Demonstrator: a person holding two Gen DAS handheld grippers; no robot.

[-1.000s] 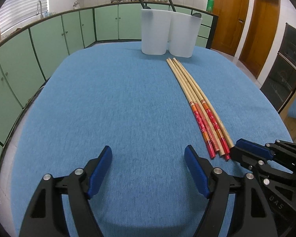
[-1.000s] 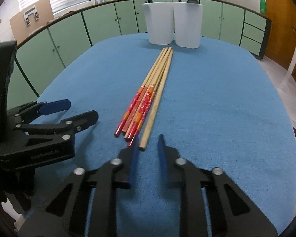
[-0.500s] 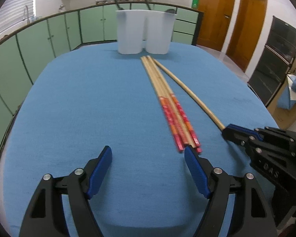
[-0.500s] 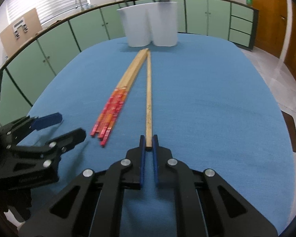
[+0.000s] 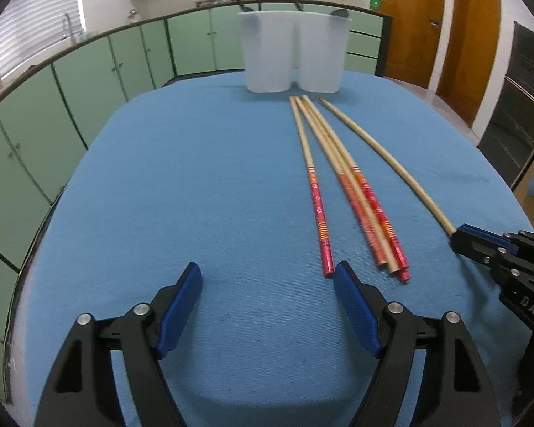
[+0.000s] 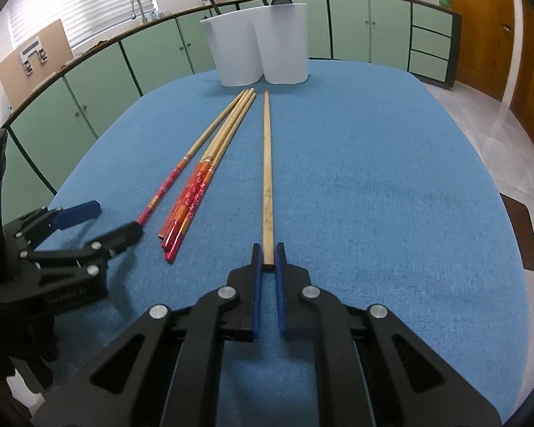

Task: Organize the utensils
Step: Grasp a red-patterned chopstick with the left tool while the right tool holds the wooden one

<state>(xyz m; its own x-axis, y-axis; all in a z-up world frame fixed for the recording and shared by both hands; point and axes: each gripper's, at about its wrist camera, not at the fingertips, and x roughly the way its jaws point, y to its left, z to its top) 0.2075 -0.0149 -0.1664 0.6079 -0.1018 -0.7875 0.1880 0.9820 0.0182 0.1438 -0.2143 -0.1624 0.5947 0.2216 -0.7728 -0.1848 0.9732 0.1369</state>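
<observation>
Plain chopstick [image 6: 267, 163] is clamped at its near end by the right gripper [image 6: 268, 256], its length lying on the blue cloth [image 6: 373, 178]. Red-handled chopsticks [image 5: 356, 192] remain loose beside it. Left gripper [image 5: 267, 284] is held wide, empty. White holder [image 6: 260, 46] already contains dark utensils; most sorting is judged outstanding.
</observation>
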